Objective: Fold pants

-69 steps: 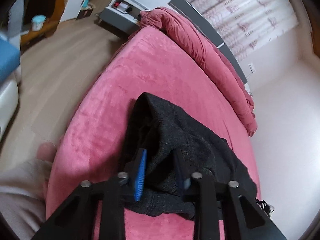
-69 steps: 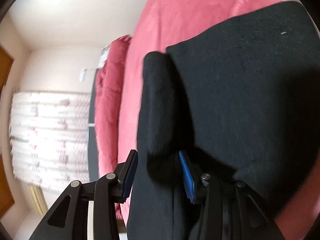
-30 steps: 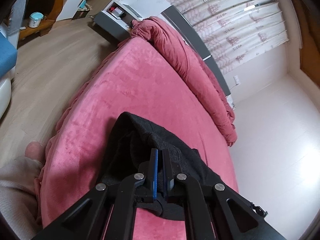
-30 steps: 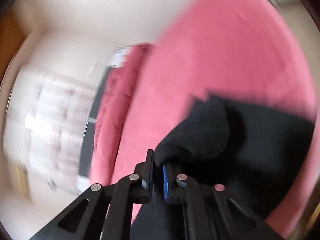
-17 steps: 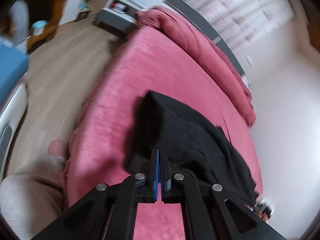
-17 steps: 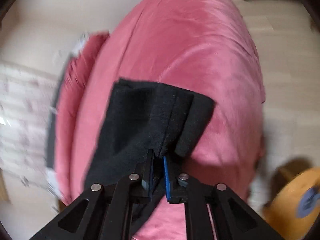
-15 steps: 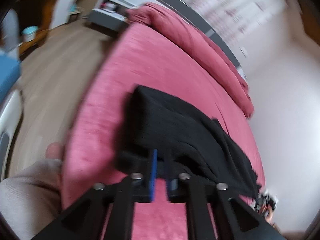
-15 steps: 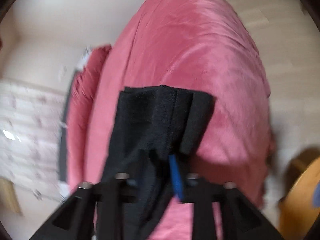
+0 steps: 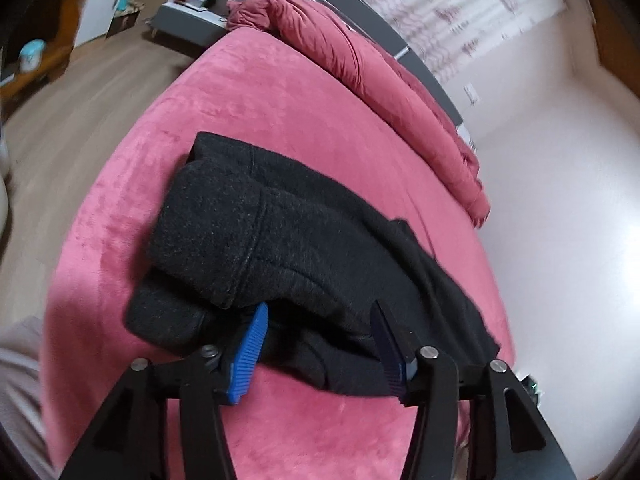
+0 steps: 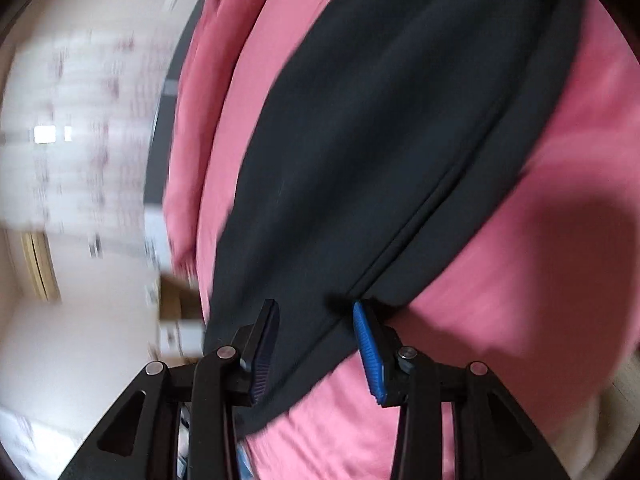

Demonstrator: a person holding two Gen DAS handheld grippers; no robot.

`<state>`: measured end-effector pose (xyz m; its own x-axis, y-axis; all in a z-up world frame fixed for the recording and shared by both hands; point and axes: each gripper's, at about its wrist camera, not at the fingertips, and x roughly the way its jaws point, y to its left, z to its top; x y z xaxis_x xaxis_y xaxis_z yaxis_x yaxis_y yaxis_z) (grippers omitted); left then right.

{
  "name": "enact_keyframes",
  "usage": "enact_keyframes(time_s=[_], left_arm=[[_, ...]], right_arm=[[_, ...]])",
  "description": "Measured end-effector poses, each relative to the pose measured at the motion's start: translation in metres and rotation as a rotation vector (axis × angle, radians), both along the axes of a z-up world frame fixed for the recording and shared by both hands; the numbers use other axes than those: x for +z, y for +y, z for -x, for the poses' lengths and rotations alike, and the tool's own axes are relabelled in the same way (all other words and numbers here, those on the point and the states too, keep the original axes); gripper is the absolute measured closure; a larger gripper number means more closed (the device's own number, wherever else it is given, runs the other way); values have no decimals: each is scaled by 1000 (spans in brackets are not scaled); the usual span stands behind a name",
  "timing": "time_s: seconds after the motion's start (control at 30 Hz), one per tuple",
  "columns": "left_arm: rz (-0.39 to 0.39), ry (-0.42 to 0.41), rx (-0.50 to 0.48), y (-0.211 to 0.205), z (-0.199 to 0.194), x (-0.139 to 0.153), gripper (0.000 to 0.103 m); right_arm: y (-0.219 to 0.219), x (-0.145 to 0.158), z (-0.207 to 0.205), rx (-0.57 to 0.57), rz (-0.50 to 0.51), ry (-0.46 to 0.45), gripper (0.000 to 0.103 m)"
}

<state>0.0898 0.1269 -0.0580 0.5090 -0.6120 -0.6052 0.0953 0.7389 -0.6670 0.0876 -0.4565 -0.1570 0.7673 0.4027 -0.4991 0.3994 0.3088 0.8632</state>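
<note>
The black pants [image 9: 304, 248] lie on the pink bed [image 9: 256, 112], part-folded: one end is doubled over into a thick rounded stack toward the floor side of the mattress, and the rest trails toward the wall. A bunched pink blanket [image 9: 372, 68] runs along the far edge of the bed, well apart from the pants. A grey cabinet [image 9: 192, 0] stands on the wood floor [image 9: 80, 96] beyond the bed corner, and a patterned curtain [image 9: 460, 12] hangs behind the headboard. A beige sleeve [image 9: 16, 380] shows at the lower left edge of the left view.

My left gripper [image 9: 320, 340] stands with its jaws apart, having just been opening; folded cloth lies between and under the blue pads without being pinched. My right gripper [image 10: 316, 340] also has its jaws apart; a flat run of pants [image 10: 392, 128] with a seam passes between the pads, and this view is blurred. Nothing blocks either gripper's approach to the cloth.

One second ago both grippers were clamped on the fabric and held it lifted; the pants are now released and rest on the bed.
</note>
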Motion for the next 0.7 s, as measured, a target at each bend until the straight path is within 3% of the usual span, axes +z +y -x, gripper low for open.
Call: enact_keyframes(time_s=[0.27, 0.4, 0.53, 0.6, 0.63, 0.67, 0.7], left_arm=[[49, -14, 10, -8, -6, 7, 33], [40, 5, 35, -8, -10, 4, 30], [38, 33, 84, -11, -20, 0, 30], [113, 82, 132, -7, -29, -6, 35], [147, 105, 149, -4, -33, -8, 59], [159, 139, 156, -1, -38, -11, 96], [135, 160, 158, 0, -42, -11, 95]], right_arm=[[91, -9, -27, 63, 16, 45, 63], [94, -1, -41, 77, 10, 53, 63], [105, -1, -21, 69, 33, 60, 63], [102, -4, -21, 43, 14, 64, 67], [101, -4, -26, 37, 4, 63, 83], [102, -2, -28, 38, 12, 66, 92], [105, -1, -20, 38, 24, 59, 95]])
